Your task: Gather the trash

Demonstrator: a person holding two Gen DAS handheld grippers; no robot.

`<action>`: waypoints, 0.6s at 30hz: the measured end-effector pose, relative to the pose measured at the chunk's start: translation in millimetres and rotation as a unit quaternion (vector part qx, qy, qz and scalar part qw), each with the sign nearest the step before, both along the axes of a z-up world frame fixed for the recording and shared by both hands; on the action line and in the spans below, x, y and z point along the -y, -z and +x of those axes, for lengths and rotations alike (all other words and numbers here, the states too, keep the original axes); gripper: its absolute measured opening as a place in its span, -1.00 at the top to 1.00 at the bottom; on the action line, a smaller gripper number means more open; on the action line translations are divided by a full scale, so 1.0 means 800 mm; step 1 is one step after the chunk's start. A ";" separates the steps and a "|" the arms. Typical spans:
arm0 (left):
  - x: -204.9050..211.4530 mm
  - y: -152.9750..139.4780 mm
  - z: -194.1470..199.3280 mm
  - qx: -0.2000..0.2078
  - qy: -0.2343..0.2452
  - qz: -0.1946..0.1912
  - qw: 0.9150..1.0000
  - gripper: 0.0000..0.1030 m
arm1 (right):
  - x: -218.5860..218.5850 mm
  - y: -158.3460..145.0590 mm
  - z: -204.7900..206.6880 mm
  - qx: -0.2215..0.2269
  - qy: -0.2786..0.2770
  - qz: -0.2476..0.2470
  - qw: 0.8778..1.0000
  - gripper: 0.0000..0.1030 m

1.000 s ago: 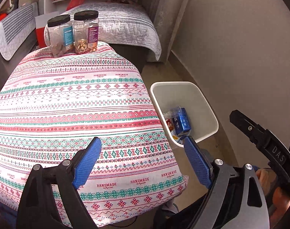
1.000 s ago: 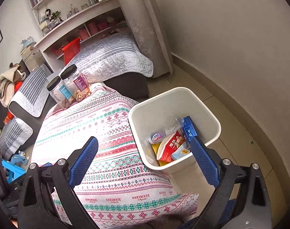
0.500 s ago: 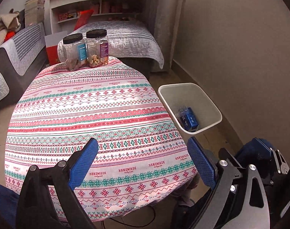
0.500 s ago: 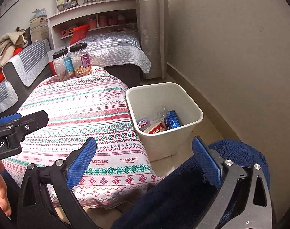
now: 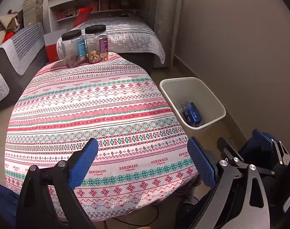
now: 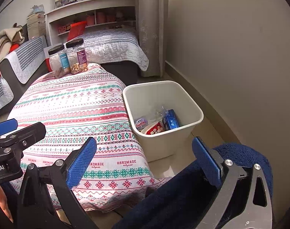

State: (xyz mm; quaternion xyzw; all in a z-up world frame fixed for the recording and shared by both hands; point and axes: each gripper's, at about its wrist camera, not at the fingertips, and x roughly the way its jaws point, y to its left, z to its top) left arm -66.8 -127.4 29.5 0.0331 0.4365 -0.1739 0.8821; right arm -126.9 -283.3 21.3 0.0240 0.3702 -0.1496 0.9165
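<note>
A white trash bin stands on the floor right of the table; it also shows in the left wrist view. Inside lie a blue box, a red and white packet, a round container and clear wrapping. The blue box shows in the left wrist view too. My left gripper is open and empty above the near table edge. My right gripper is open and empty, held back from the bin over a dark blue sleeve.
The table wears a red, green and white patterned cloth. Two black-lidded jars stand at its far edge. A grey-covered bed and shelves lie beyond. A beige wall runs along the right.
Both grippers have drawn back and up from the bin and table, so more of the room shows. Both stay open and empty. The bin contents are unchanged.
</note>
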 end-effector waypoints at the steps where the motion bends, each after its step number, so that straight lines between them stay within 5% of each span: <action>1: 0.000 0.001 0.001 -0.002 -0.001 0.000 1.000 -0.78 | 0.000 0.000 0.001 -0.001 0.001 -0.001 1.000 -0.86; 18: 0.001 0.003 0.001 -0.002 0.004 0.003 1.000 -0.86 | 0.001 0.001 0.002 -0.002 0.013 -0.011 1.000 -0.86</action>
